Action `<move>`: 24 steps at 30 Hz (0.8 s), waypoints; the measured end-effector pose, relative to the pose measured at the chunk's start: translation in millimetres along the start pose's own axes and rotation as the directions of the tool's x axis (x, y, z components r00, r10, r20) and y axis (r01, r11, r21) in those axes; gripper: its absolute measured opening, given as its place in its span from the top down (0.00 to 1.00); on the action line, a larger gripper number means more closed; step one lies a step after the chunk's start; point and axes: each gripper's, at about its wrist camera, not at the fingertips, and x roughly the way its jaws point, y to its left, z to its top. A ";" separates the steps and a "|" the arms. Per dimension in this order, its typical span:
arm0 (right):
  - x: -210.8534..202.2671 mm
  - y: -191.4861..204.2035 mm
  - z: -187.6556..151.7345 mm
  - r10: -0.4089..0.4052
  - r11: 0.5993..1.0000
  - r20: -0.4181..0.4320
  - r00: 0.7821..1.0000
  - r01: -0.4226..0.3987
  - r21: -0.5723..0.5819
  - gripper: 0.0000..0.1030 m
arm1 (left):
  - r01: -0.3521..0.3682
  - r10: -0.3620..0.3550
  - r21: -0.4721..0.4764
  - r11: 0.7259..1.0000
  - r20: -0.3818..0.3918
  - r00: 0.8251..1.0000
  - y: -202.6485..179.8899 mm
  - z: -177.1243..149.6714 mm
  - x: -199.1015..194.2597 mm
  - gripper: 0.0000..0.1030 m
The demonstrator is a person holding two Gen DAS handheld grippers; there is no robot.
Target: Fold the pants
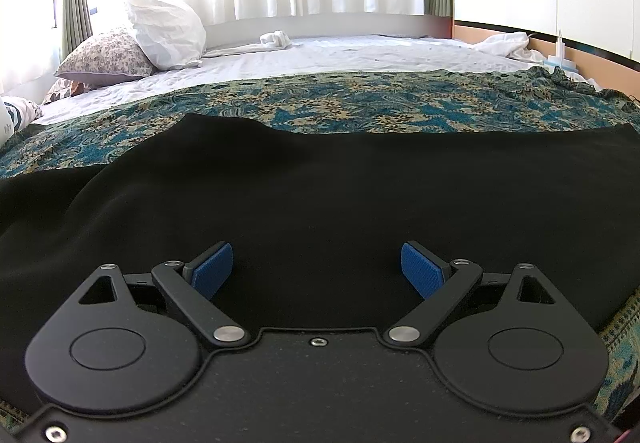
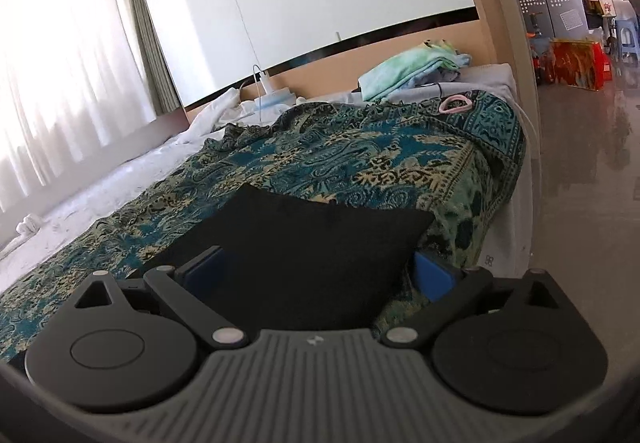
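The black pants (image 1: pixel 320 179) lie spread on a teal patterned bedspread (image 1: pixel 360 103). My left gripper (image 1: pixel 316 267) is open, its blue pads (image 1: pixel 212 269) wide apart just above the black cloth, holding nothing. In the right wrist view one end of the pants (image 2: pixel 320 239) lies on the bedspread (image 2: pixel 360 155) near the bed's corner. My right gripper (image 2: pixel 320 267) is open, its pads (image 2: pixel 434 275) on either side of that end of the cloth, not closed on it.
Two pillows (image 1: pixel 160 31) lie at the far left on a white sheet (image 1: pixel 340 51). Folded clothes (image 2: pixel 412 71), a pink ring (image 2: pixel 456 103) and a charger (image 2: pixel 266 83) sit near the headboard wall. The bed edge drops to the floor (image 2: pixel 580 163) on the right.
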 end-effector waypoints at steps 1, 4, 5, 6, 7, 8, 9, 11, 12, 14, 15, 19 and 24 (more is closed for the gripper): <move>2.3 -1.3 1.6 0.012 1.000 -0.006 1.000 -0.012 0.007 0.01 | 0.000 0.000 0.000 1.000 0.000 1.000 -0.4 -0.1 -0.2 0.11; 12.6 -6.5 8.7 0.049 0.998 -0.038 0.998 -0.048 0.039 0.01 | 0.000 0.000 0.001 1.000 0.000 1.000 -0.3 -0.3 0.0 0.11; 17.6 -9.5 12.4 0.073 0.996 -0.054 0.996 -0.070 0.051 0.01 | 0.000 0.000 0.000 1.000 0.001 1.000 -0.2 -0.3 0.1 0.11; 22.6 -12.7 15.9 0.099 0.993 -0.068 0.993 -0.095 0.066 0.01 | 0.001 -0.001 0.000 1.000 0.001 1.000 -0.3 -0.4 0.1 0.11; 27.1 -16.1 19.1 0.127 0.989 -0.080 0.989 -0.120 0.084 0.01 | 0.001 -0.001 0.000 1.000 0.001 1.000 -0.4 -0.4 0.1 0.11; 30.8 -19.4 21.5 0.153 0.985 -0.091 0.984 -0.144 0.100 0.01 | 0.001 -0.001 0.000 1.000 0.002 1.000 -0.2 -0.1 -0.2 0.11; 35.8 -24.2 25.1 0.189 0.977 -0.103 0.977 -0.177 0.120 0.01 | 0.000 0.000 0.000 1.000 0.003 1.000 0.0 0.1 -0.6 0.11; 43.7 -32.6 29.6 0.253 0.958 -0.117 0.960 -0.232 0.165 0.01 | 0.000 0.000 0.000 1.000 0.004 1.000 0.2 0.5 -0.6 0.11; 47.5 -37.3 30.9 0.286 0.945 -0.122 0.950 -0.260 0.198 0.01 | 0.000 0.000 0.000 1.000 0.005 1.000 0.4 0.5 -0.4 0.11; 51.2 -43.3 31.6 0.331 0.924 -0.122 0.936 -0.296 0.243 0.01 | 0.000 0.000 0.000 1.000 0.005 1.000 0.1 0.0 -0.7 0.11; 51.2 -43.7 31.3 0.341 0.920 -0.123 0.932 -0.305 0.245 0.01 | 0.000 0.000 0.000 1.000 0.006 1.000 0.4 0.1 -0.4 0.11; 45.2 -40.2 27.0 0.393 0.902 -0.148 0.907 -0.350 0.253 0.07 | 0.000 0.000 0.000 1.000 0.009 1.000 0.6 1.8 -0.7 0.11; 49.5 -29.9 26.1 0.352 0.926 -0.171 0.920 -0.315 0.209 0.18 | -0.001 0.001 0.000 1.000 0.009 1.000 1.2 2.3 0.0 0.11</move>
